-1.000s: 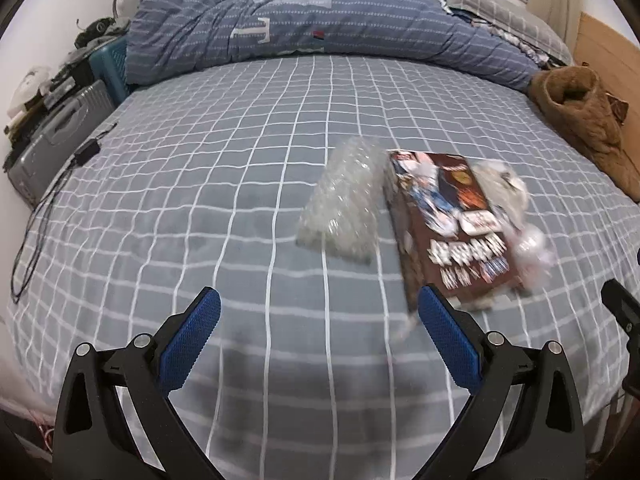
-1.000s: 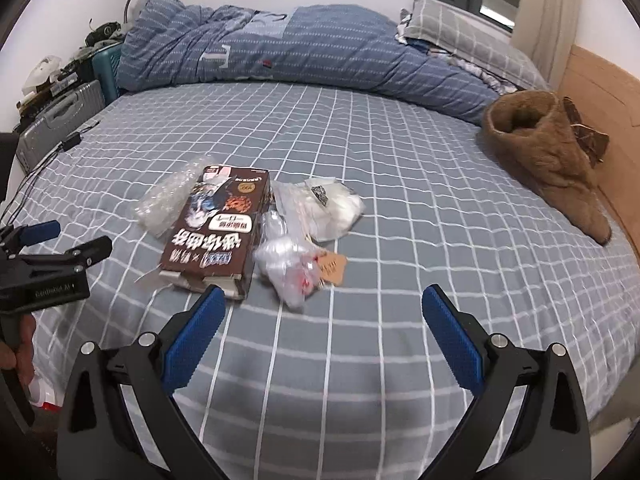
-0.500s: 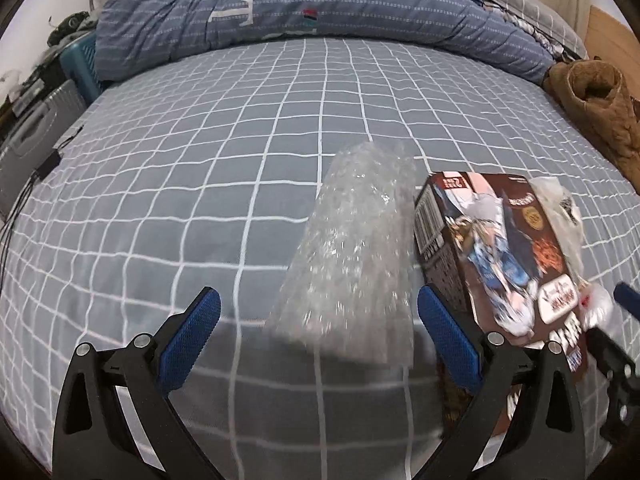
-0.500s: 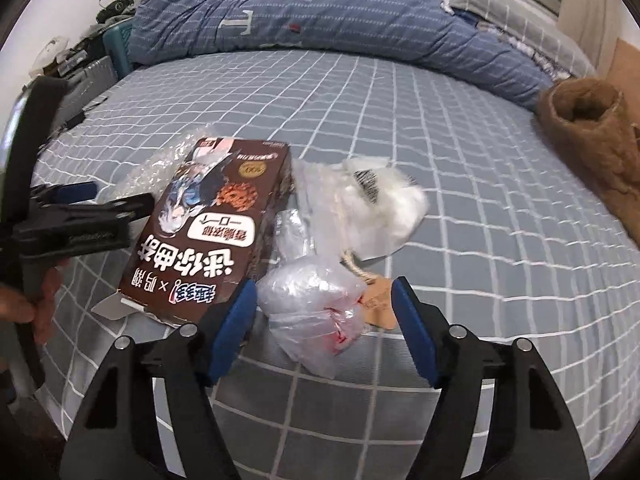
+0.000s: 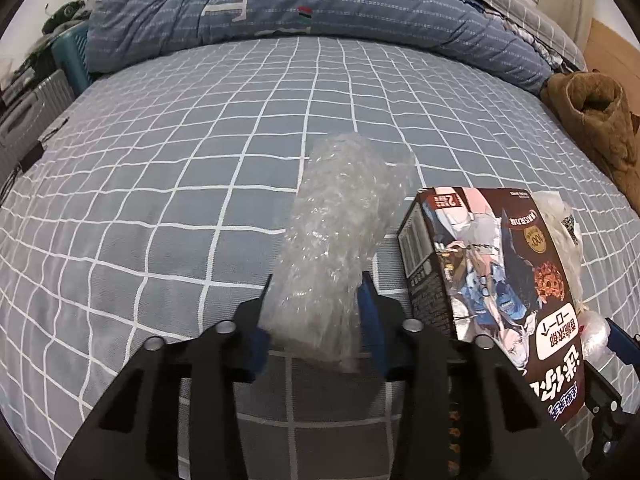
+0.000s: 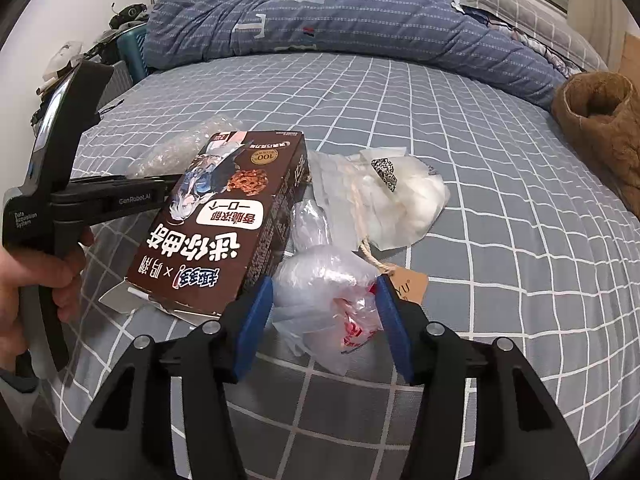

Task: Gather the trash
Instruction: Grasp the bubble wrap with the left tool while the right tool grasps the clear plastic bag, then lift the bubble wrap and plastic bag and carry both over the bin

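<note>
Two grippers down on the grey checked bed (image 5: 200, 160), each with a piece of trash between its blue pads. Left gripper (image 5: 316, 320) closing, pads pressed onto the near end of a clear bubble-wrap roll (image 5: 344, 216), just left of the brown snack box (image 6: 224, 220); roll lying flat, running away from the fingers. Right gripper (image 6: 324, 312) closing as well, jaws either side of a crumpled clear plastic bag (image 6: 324, 292) with red print, just right of the box's near end; pads touching the bag's sides. Box lying flat on the sheet, printed face up, near flap open, contents not visible. Also right of the box, farther back, a white translucent bag (image 6: 396, 196) with soft white stuff inside, a twine string and a tan tag (image 6: 412, 284) trailing from it toward the right gripper's pad. Well beyond the box, a rumpled blue striped quilt (image 6: 340, 16) along the far edge of the bed. Far right of the box, a brown fleece garment (image 6: 600, 120). Left of the box in the right wrist view, a hand (image 6: 24, 280) wrapped around the left gripper's handle.
</note>
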{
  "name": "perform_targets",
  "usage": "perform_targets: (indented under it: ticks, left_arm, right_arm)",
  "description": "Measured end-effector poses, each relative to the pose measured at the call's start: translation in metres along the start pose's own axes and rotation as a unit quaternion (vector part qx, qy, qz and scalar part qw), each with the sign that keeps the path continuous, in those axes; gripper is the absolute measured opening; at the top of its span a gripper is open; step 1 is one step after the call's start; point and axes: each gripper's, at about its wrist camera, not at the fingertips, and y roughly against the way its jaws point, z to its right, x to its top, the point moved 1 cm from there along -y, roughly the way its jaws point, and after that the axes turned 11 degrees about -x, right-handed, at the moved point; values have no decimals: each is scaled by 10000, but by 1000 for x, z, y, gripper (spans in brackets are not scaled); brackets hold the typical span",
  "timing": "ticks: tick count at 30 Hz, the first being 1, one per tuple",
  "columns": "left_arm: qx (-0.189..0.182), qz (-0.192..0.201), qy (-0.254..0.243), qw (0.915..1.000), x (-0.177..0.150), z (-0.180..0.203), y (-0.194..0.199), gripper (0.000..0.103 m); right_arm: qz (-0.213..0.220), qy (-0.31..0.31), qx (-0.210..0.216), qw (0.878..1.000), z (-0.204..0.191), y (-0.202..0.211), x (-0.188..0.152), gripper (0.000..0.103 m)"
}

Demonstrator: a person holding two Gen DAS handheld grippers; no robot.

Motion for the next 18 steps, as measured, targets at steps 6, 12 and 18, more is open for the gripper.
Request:
perform_targets:
  ticks: [6,12,18]
  left_arm:
    - [83,66,-26,9999,0,4,4,32]
    - [149,181,1,9997,-5,5,19,32]
    - [192,258,53,9995,-10,2,40,32]
  right_arm:
    - [39,-122,65,9999,5,4,-1,50]
    - [49,-225,50,9997,9,8,2,50]
    - [101,-258,75,9996,9,20,5,50]
